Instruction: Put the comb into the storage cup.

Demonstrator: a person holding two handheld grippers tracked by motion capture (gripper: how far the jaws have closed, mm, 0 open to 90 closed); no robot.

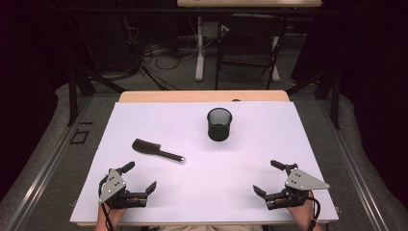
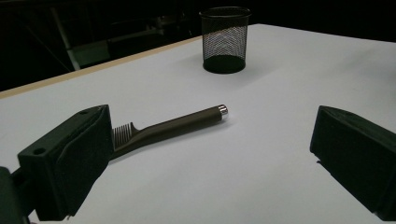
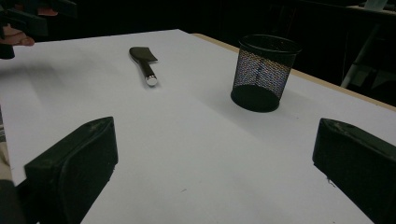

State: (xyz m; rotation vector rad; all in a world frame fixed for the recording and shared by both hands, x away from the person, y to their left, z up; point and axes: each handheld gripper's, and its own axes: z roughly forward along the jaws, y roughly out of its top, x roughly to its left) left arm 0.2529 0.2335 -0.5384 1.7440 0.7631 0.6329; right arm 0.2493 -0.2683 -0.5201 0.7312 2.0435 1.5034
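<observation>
A dark comb point(image 1: 156, 150) with a metal-tipped handle lies on the white table point(image 1: 250, 159), left of centre. It also shows in the left gripper view as the comb point(image 2: 177, 126), and in the right gripper view as the comb point(image 3: 143, 60). A black mesh cup point(image 1: 219, 124) stands upright behind the middle; the cup point(image 2: 224, 39) and the cup point(image 3: 264, 72) appear empty. My left gripper point(image 1: 143, 178) rests open at the front left, a short way in front of the comb. My right gripper point(image 1: 268, 177) rests open at the front right. Nothing is between either pair of jaws.
The table's wooden far edge point(image 1: 202, 96) borders a floor with cables point(image 1: 159, 57), a desk leg point(image 1: 199, 48) and a chair frame point(image 1: 250, 48). Dark stands point(image 1: 77, 86) flank the table on both sides.
</observation>
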